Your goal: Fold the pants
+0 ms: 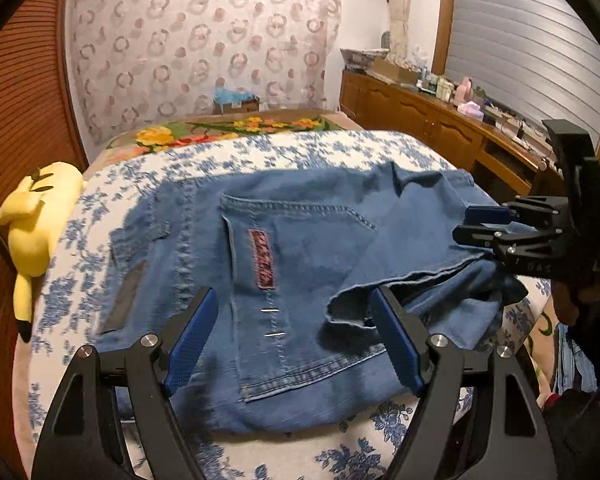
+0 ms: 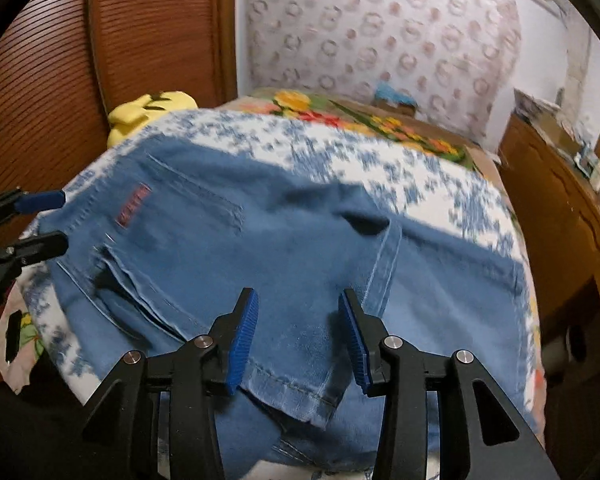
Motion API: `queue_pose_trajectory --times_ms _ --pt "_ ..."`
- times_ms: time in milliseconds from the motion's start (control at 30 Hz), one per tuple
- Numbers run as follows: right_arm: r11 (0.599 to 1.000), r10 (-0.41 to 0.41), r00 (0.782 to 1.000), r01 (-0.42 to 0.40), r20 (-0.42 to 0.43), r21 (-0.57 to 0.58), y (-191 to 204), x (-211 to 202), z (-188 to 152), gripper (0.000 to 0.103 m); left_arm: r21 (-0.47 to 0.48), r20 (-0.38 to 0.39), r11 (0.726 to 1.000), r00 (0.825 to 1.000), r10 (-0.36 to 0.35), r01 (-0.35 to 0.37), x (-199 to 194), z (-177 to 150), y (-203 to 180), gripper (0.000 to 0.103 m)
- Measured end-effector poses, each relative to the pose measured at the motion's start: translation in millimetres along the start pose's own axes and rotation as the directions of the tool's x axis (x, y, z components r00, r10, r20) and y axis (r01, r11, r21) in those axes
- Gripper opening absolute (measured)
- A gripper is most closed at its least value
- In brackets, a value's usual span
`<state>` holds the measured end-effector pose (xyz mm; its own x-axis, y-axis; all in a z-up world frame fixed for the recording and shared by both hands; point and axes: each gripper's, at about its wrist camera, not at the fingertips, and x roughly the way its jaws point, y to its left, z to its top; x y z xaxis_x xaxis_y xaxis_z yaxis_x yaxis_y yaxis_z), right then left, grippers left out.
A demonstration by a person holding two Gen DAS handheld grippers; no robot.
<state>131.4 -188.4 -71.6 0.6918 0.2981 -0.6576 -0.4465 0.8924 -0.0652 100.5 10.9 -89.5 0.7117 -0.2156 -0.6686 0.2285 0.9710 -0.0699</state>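
Note:
Blue jeans [image 1: 300, 240] lie on the bed with the seat up, showing a back pocket with a red label [image 1: 262, 258]. A leg is folded over from the right, and its hem [image 2: 292, 392] lies between my right gripper's blue pads [image 2: 244, 332]. The right gripper [image 2: 298, 334] stands partly open just above that hem, and its pads do not press on the cloth. It also shows at the jeans' right edge [image 1: 480, 226]. My left gripper [image 1: 294, 338] hangs wide open over the waistband side, holding nothing. In the right wrist view the left gripper [image 2: 62, 220] is at the far left.
The bed has a blue-flowered white cover [image 1: 260, 148], with a bright flowered blanket [image 1: 220, 128] at its far end. A yellow plush toy [image 1: 40, 216] lies along the left edge by a slatted wooden panel [image 1: 20, 100]. A cluttered wooden dresser [image 1: 420, 116] runs along the right.

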Motion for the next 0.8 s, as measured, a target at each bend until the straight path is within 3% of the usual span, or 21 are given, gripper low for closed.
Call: queue_pose_trajectory --times_ms 67,467,800 --pt "1.0 -0.029 1.0 0.029 0.0 0.002 7 5 -3 0.043 0.007 -0.015 1.0 1.0 -0.01 0.01 5 0 -5 0.079" --pt "0.994 0.009 1.0 -0.007 -0.02 0.105 17 25 -8 0.046 0.044 -0.06 0.997 0.997 -0.058 0.06 23 -3 -28 0.078" --pt "0.989 0.054 0.998 -0.056 0.014 0.139 -1 19 -18 0.046 0.065 -0.088 0.994 0.993 -0.084 0.09 40 1 -36 0.042"
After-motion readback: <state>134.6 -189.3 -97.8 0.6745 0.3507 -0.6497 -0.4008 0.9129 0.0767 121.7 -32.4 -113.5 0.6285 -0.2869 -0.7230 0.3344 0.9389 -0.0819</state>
